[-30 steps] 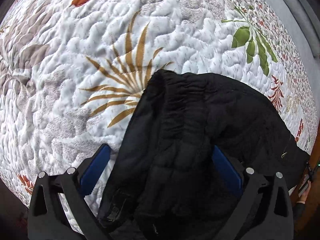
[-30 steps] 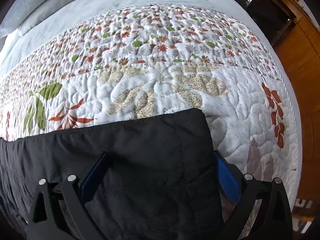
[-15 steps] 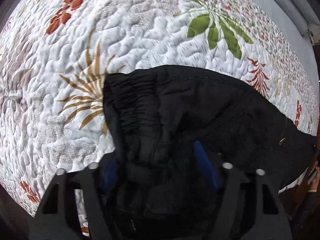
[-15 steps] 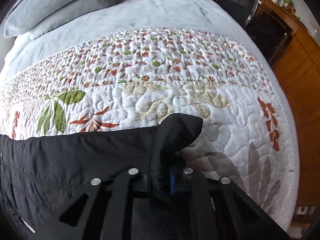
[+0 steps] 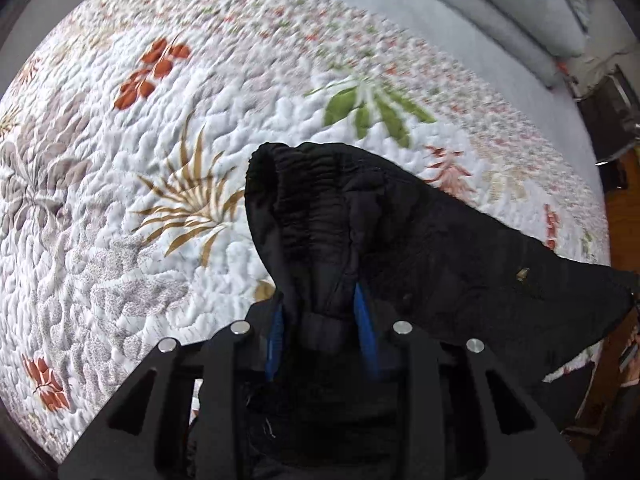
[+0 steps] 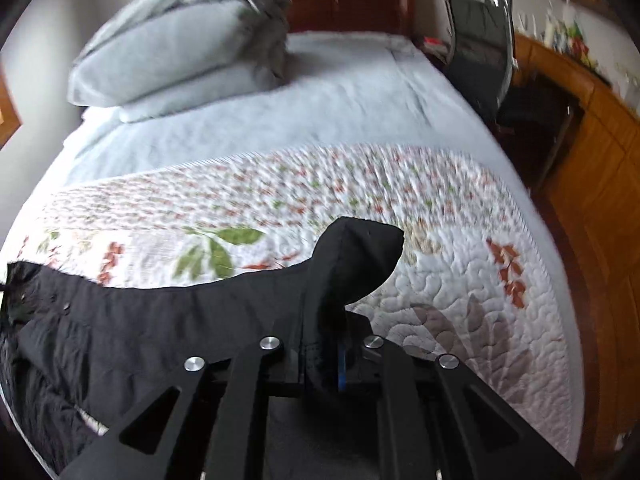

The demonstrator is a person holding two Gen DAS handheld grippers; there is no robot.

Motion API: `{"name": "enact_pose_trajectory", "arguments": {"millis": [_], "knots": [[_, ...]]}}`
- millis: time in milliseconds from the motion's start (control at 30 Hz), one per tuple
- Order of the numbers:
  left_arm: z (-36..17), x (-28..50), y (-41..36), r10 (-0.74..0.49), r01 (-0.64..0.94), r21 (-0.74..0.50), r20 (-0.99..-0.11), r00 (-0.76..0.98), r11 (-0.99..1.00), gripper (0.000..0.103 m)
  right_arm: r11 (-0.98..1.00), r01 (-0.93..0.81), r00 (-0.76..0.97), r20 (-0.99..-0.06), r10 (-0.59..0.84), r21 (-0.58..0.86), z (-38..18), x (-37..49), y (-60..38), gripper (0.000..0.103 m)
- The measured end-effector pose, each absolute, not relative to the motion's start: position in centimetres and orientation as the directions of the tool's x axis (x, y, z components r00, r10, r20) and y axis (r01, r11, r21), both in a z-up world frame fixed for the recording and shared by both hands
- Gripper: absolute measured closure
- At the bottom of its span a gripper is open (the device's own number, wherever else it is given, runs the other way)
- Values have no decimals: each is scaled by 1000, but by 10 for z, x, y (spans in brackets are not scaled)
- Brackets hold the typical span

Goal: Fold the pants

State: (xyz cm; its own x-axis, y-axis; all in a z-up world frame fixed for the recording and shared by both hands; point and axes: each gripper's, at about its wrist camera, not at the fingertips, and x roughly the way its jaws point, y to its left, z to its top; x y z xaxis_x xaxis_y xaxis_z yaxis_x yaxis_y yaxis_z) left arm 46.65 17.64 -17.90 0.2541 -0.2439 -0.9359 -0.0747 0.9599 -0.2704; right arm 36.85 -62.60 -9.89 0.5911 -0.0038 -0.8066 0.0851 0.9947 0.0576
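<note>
The bed (image 6: 280, 120) with its flowered quilt (image 5: 120, 240) is used as the folding surface. The black pants (image 5: 440, 248) are spread over the lower half of both frames and are lifted at two ends. The waistband is bunched between the just-closing left tongs (image 5: 320, 332), the leg end is clenched by the right tongs (image 6: 328, 360), probably so one half can be carried over the other.

Quilt (image 6: 460, 280) ahead bare, passable; pillows (image 6: 180, 40) block far end; cabinet (image 6: 592, 168) bounds side.
</note>
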Motion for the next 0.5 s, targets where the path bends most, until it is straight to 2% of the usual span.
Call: {"name": "enact_pose_trajectory", "arguments": {"millis": [167,333,367,500], "knots": [[-145,423,182,-387,30,-407,-841,378,913,73,1000,13,698,-716,-14,-7,-60,322,-602,93],[-119,357,205,-530,100,-557,-698,481,824,73,1000,1,812,-584,-13,-20,-36,258,-589,93],[-117,341,210,-549,101,-586,-667,504,804,84,1000,5,825,-565,-16,-22,-34,245,-587,93],[-110,288,234,-562,116,-623,-589,581,773,86,999,41,858,-514,-21,28,-35,190,-590,93]]}}
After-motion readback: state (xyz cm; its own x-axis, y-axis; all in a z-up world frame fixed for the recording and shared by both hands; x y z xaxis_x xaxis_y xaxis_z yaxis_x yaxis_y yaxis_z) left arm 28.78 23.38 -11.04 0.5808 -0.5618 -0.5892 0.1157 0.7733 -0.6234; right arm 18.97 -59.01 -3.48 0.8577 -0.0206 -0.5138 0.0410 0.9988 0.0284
